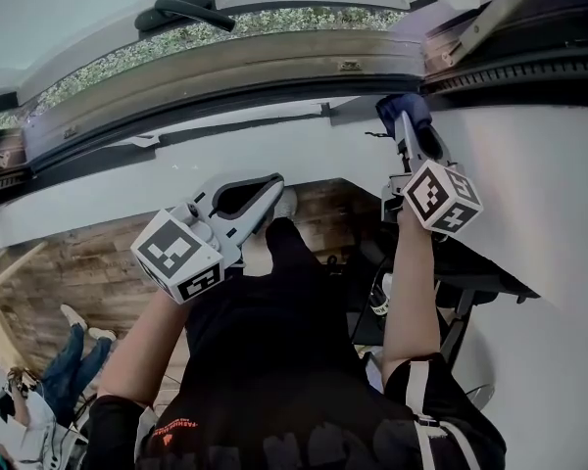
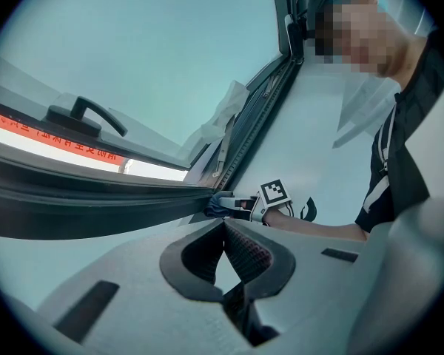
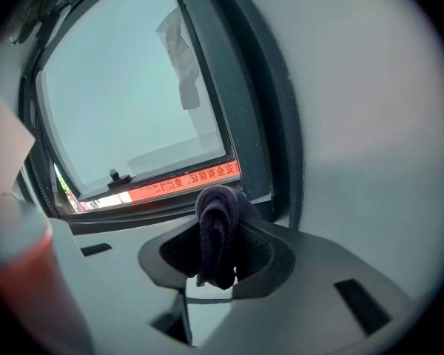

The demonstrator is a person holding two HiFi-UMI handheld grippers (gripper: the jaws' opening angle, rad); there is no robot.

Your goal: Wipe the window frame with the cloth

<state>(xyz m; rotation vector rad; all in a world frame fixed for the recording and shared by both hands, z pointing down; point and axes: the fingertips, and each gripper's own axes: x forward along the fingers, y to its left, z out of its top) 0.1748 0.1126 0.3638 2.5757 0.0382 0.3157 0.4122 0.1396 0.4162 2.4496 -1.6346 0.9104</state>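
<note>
Right gripper (image 3: 220, 231): jaws clamped on the cloth (image 3: 217, 235), which fills the gap between them and stands out past the tips as a rolled wad.
Left gripper (image 2: 224, 228): jaws brought together at the tips with nothing between them. In the head view it hangs at lower left of centre, well apart from the frame and taking no part.
Where the cloth is: upper right of centre in the head view, at the tip of the right gripper and up against the window frame (image 1: 274, 71) near its right-hand corner. The left gripper view shows the wad meeting the dark rail there; how firmly it presses I cannot tell.
Step in hand: by my reading, a wiping stroke along the frame's lower rail, at or near the corner.
Doing it well: put the wad, not the hard jaw tips, on the rail. Press evenly and draw along the rail's length toward the left of the picture in one line rather than in dabs. Tilt the gripper so the cloth reaches the groove between the rail and the white sill (image 1: 108, 189). Grip tightly, since a soft roll may drag out of the jaws on the seal.
Watch for: the window handle (image 1: 181, 13) at upper left and the hinge arm (image 1: 490, 18) at upper right; either could snag the cloth.
Cloth's look: dark, navy to purple, soft and napped, folded over on itself into a thick loop, with a loose end hanging below the jaws.
Frame's look: a long curved band, dull olive-brown in the head view with a dark seal beneath it. It is dark grey in the gripper views, where a red printed strip (image 3: 177, 183) shows low in the glass.
</note>
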